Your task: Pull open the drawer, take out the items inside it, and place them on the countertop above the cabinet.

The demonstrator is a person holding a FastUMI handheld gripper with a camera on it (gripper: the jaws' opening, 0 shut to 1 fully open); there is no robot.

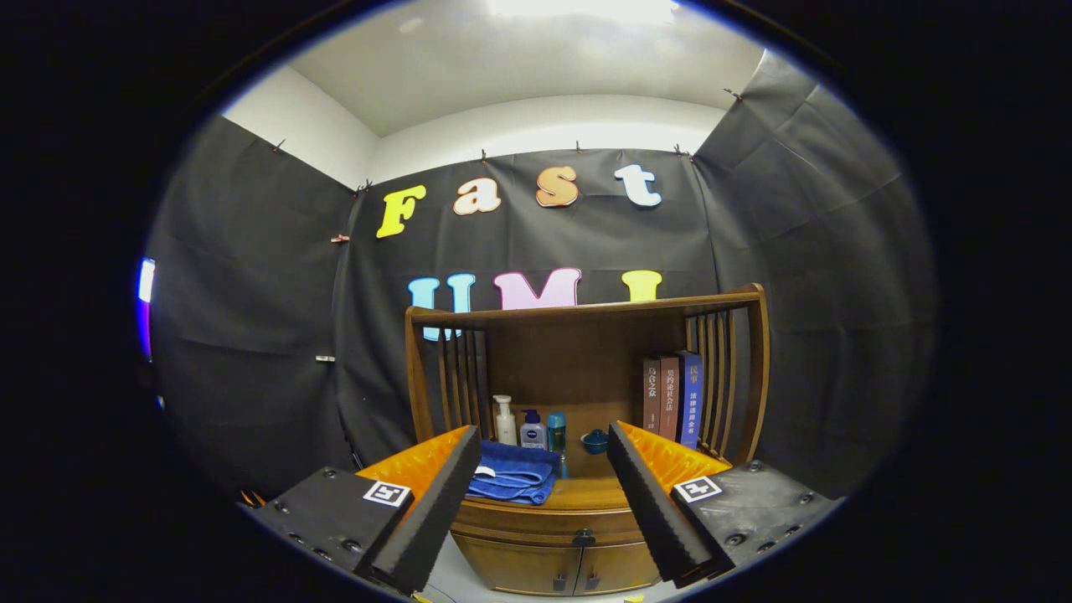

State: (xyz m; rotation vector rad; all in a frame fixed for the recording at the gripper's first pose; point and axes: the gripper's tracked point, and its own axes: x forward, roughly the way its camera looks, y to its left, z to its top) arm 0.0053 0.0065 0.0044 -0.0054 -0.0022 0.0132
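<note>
Wooden cabinet [578,368] stands well ahead of my tool [544,477], whose fingers are spread wide with nothing between them. Its drawer [544,521], under the desk [586,496] with the blue towel [512,474], is shut, so opening comes first; I judge I must drop to its small knob [583,538].

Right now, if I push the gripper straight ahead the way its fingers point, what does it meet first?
The gripper, fingers open and holding nothing, points at the cabinet's countertop edge, with the folded blue towel just beyond. It would probably meet that edge first; depth is unclear.
</note>
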